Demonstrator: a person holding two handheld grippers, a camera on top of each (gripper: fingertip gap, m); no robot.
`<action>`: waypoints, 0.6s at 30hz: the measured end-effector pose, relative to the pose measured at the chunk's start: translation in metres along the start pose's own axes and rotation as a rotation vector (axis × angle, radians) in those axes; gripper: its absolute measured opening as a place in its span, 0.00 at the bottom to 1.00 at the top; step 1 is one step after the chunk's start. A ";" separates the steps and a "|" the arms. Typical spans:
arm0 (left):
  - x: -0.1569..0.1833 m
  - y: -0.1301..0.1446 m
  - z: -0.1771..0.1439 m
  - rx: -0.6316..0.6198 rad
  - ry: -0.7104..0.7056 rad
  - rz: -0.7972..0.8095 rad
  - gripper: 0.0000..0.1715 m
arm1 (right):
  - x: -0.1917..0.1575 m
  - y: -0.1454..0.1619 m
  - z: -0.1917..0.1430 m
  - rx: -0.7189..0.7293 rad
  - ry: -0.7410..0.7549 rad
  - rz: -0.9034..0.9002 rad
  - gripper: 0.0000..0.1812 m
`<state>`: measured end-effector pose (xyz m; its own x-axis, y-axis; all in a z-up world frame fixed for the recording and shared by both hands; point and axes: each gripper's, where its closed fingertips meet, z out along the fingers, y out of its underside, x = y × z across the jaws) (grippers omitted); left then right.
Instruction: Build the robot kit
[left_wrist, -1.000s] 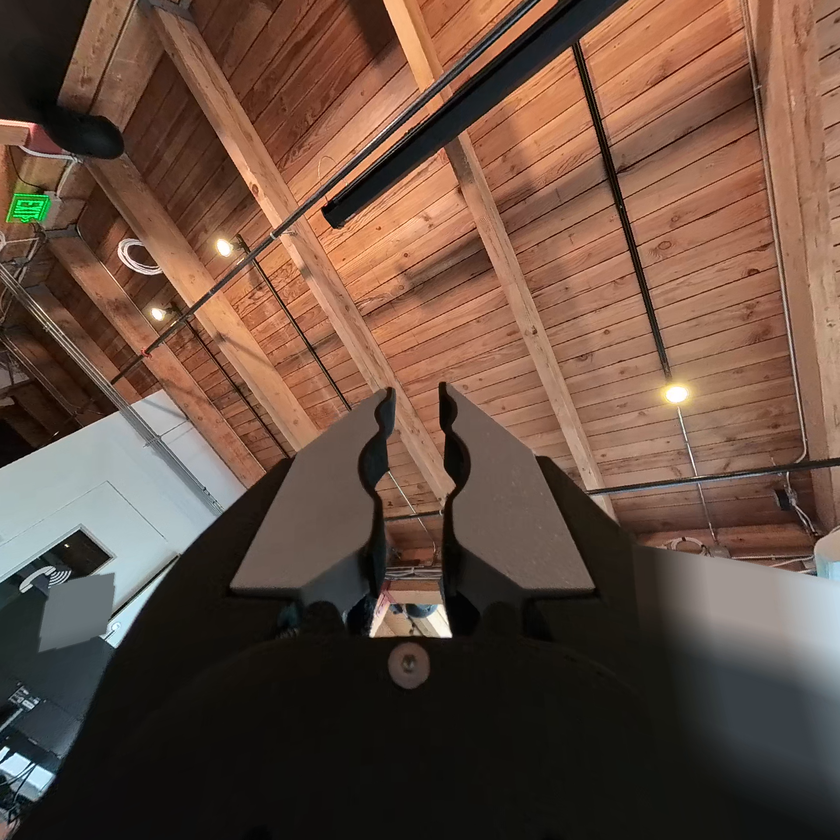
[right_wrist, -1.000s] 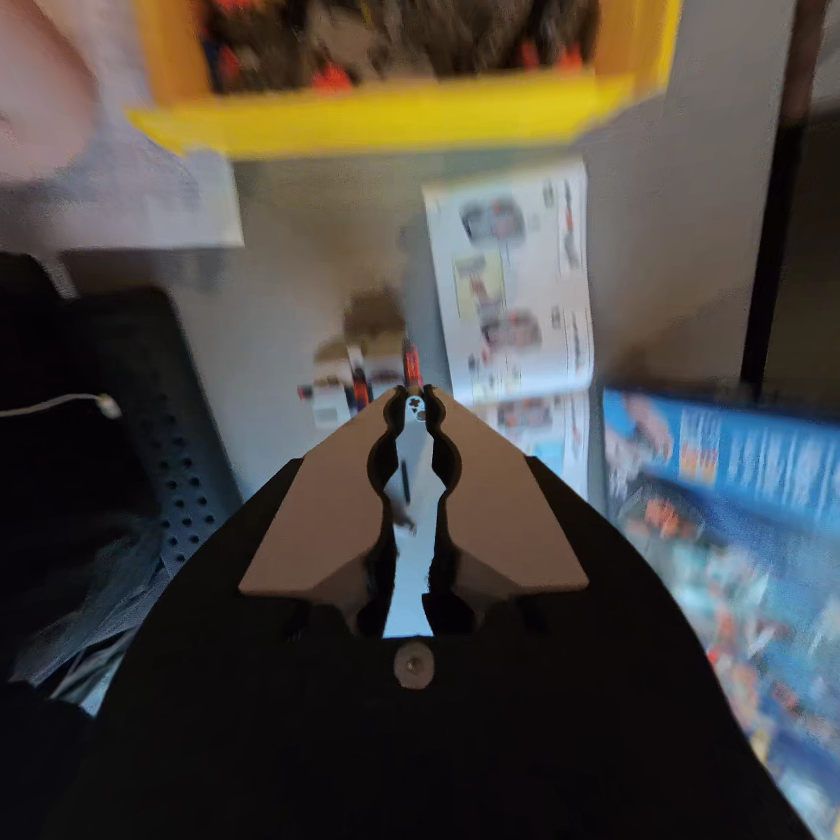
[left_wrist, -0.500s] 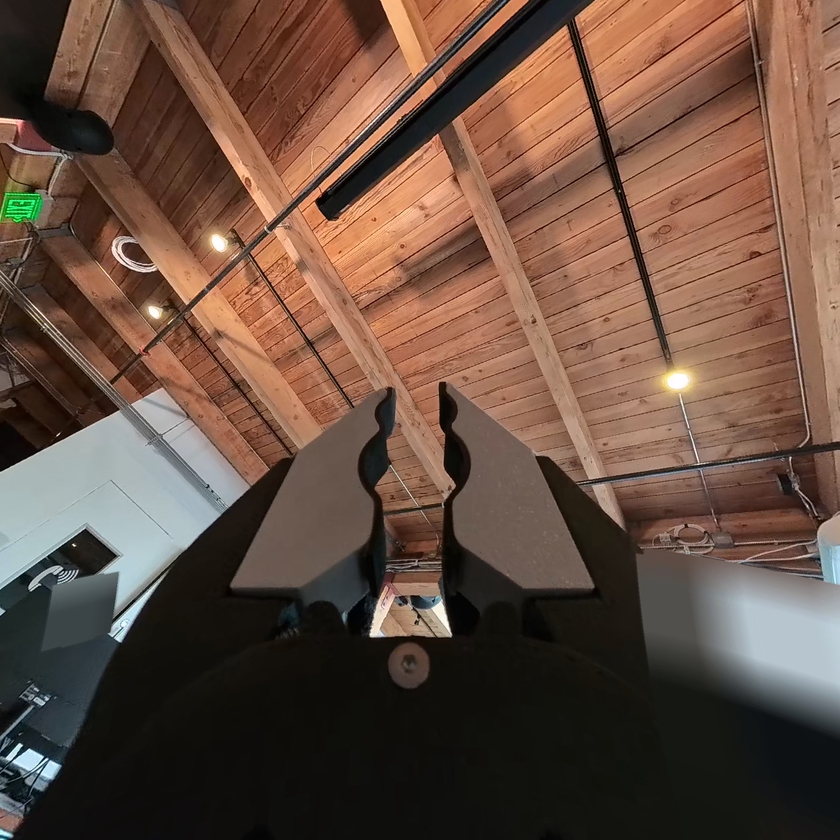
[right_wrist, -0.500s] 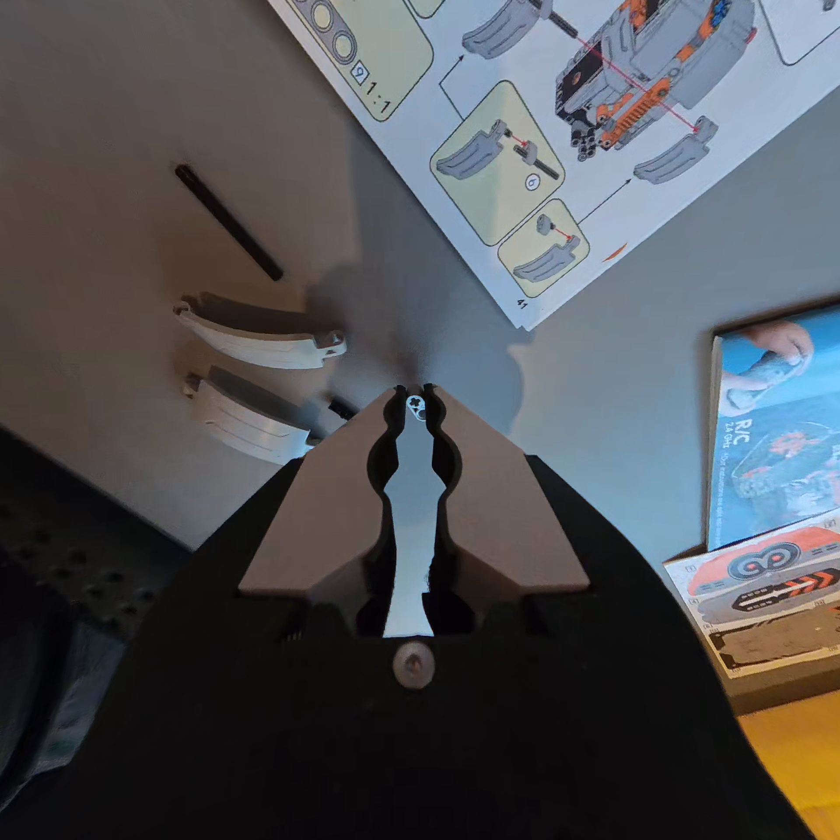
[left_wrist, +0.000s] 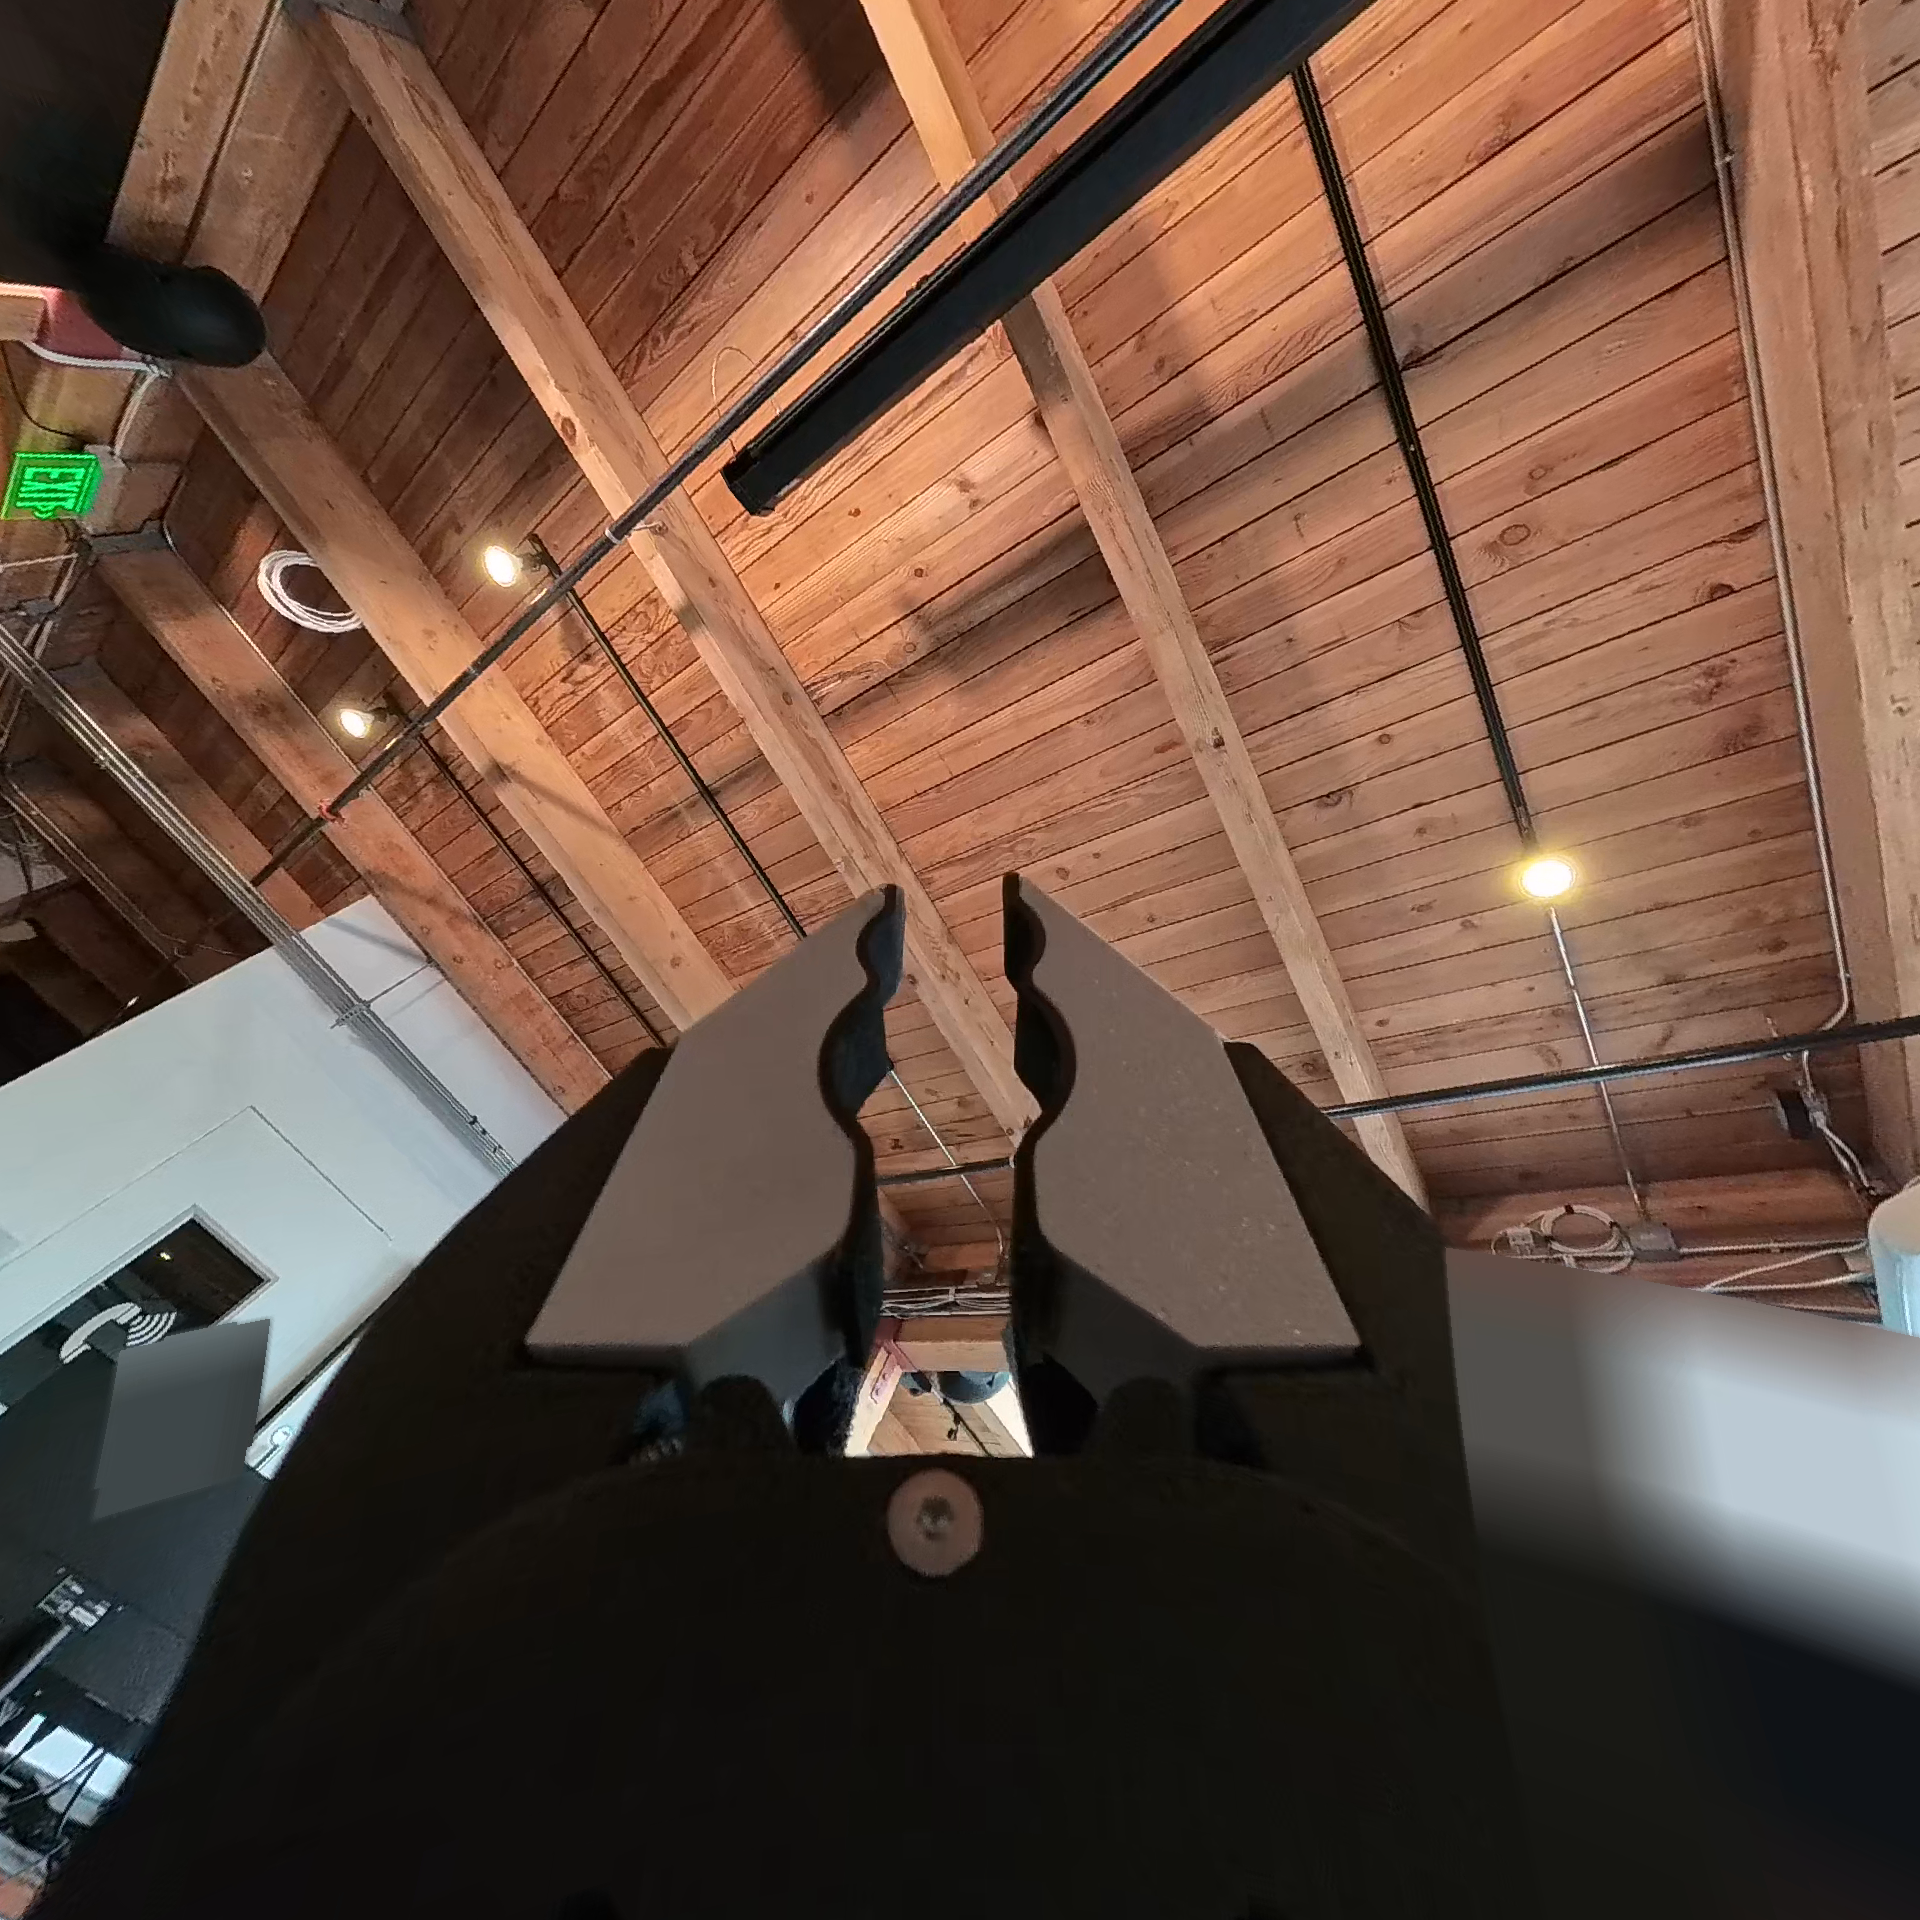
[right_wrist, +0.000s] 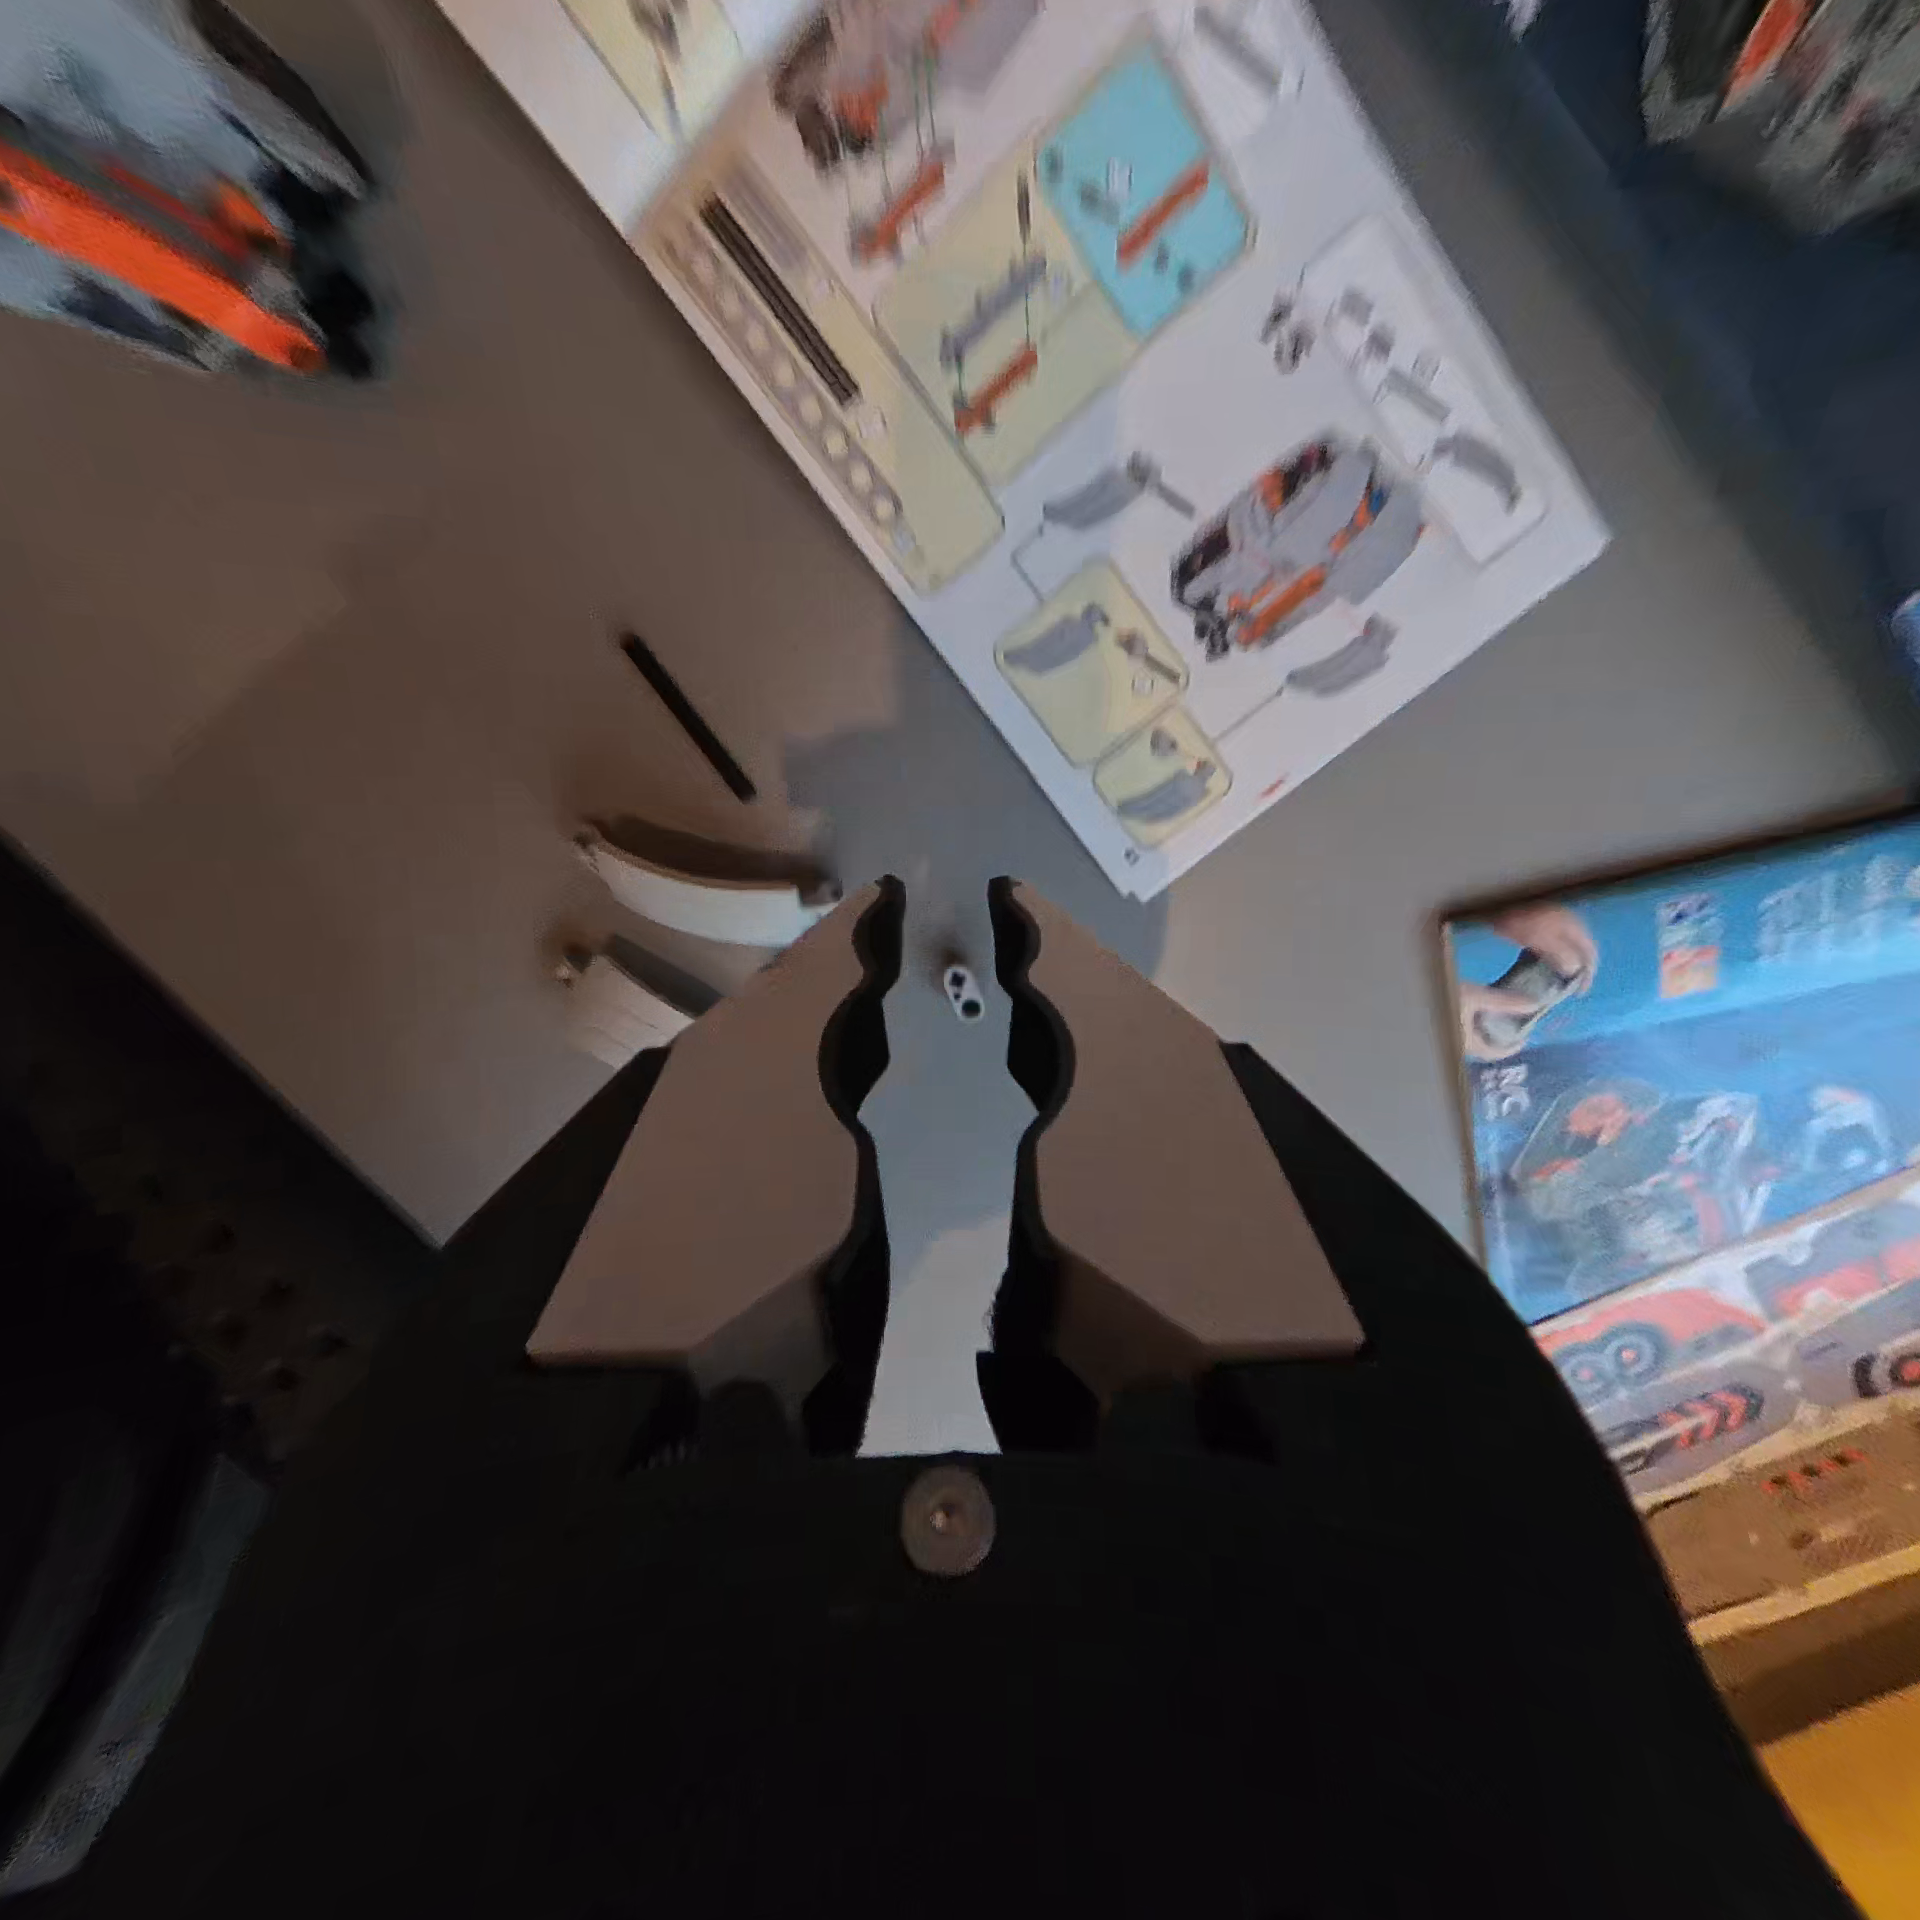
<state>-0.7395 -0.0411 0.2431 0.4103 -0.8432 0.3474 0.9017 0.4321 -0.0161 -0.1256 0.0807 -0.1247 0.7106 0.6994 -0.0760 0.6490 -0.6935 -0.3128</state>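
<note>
Grippers idle apart; small white connector piece (right_wrist: 966, 995) lies on grey table (right_wrist: 364, 623).

Right gripper (right_wrist: 943, 891) hovers over the piece, fingers parted and empty, straddling it without visible contact; its long axis runs diagonally, upper left to lower right. Curved white panels (right_wrist: 707, 899) and black axle (right_wrist: 688, 717) lie just left, instruction sheet (right_wrist: 1091, 416) beyond. Left gripper (left_wrist: 954, 902), released and empty, points at wooden ceiling (left_wrist: 1143, 520).

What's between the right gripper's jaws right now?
In the right wrist view, a small white connector piece lies on the grey table between the open jaws of the right gripper, apparently untouched.
</note>
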 end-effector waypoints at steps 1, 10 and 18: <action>0.000 -0.001 0.000 0.002 0.000 0.000 0.09 | -0.005 -0.018 -0.012 0.084 -0.007 -0.031 0.09; -0.002 0.001 0.000 -0.002 -0.001 -0.015 0.10 | -0.136 -0.192 -0.069 0.386 -0.261 -0.455 0.29; -0.002 -0.008 -0.002 0.014 0.003 -0.024 0.10 | -0.214 -0.306 0.039 0.013 -0.153 -0.919 0.20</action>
<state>-0.7468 -0.0435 0.2404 0.3889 -0.8542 0.3450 0.9093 0.4160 0.0051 -0.4869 0.1495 -0.0493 -0.1251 0.9887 0.0829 0.9353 0.1454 -0.3226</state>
